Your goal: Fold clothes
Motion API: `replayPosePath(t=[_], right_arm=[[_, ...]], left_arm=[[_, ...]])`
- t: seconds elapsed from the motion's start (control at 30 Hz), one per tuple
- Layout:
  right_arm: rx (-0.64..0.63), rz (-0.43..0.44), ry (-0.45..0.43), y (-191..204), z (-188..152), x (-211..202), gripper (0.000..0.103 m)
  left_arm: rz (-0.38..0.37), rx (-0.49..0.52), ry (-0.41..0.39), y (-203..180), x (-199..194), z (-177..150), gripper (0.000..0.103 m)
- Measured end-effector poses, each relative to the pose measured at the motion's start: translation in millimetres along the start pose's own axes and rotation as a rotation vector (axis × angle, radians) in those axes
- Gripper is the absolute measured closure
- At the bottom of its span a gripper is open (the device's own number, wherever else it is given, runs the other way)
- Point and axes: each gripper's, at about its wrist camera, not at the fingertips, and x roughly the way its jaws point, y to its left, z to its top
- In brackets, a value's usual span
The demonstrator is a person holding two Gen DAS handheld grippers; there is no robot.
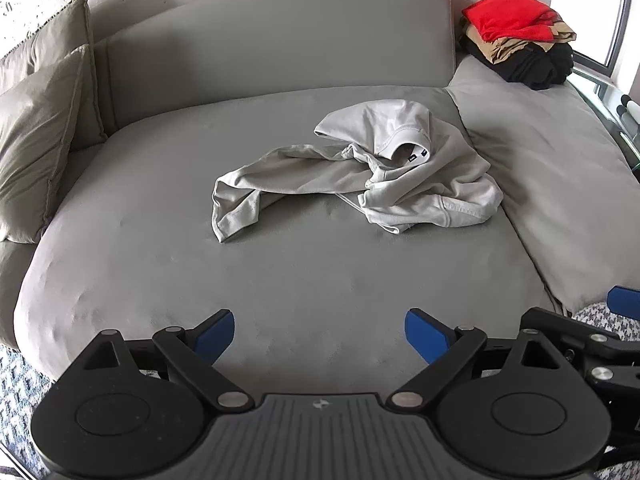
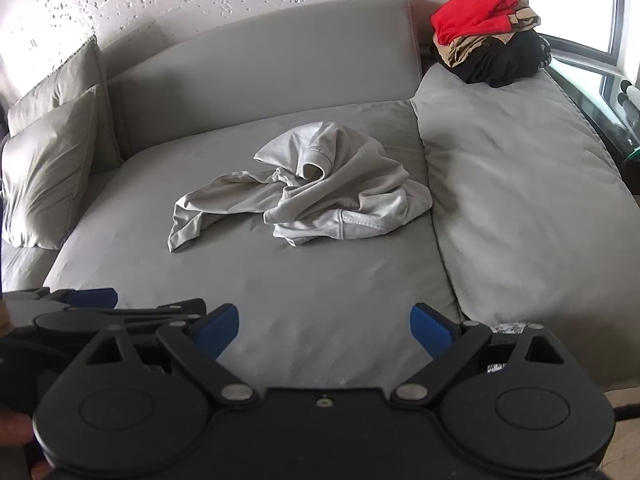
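A crumpled pale hoodie point(image 1: 360, 168) lies mid-sofa point(image 1: 160, 264), its dark neck label showing only in the left wrist view, well ahead of the left gripper point(image 1: 320, 336) and right gripper point(image 2: 324, 330), both spread wide and holding nothing.

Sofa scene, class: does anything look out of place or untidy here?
Yes. The pale grey hoodie lies crumpled on the sofa seat, one sleeve trailing left, unfolded. The clothes pile in the far right corner looks stacked. Both grippers, left and right, are open.
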Motion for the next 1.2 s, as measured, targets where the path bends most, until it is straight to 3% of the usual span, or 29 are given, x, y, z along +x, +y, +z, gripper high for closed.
replayPosePath(t=[0.83,1.2], right_arm=[[-0.006,-0.003,0.024,0.3,-1.8,7.2,0.009],[-0.002,-0.001,0.030,-0.1,-1.7,7.5,0.009]], left_arm=[[-0.002,-0.007,-0.008,-0.2,6.4,-14.5,0.014],[-0.006,-0.008,0.010,-0.2,7.1,-6.6,0.014]])
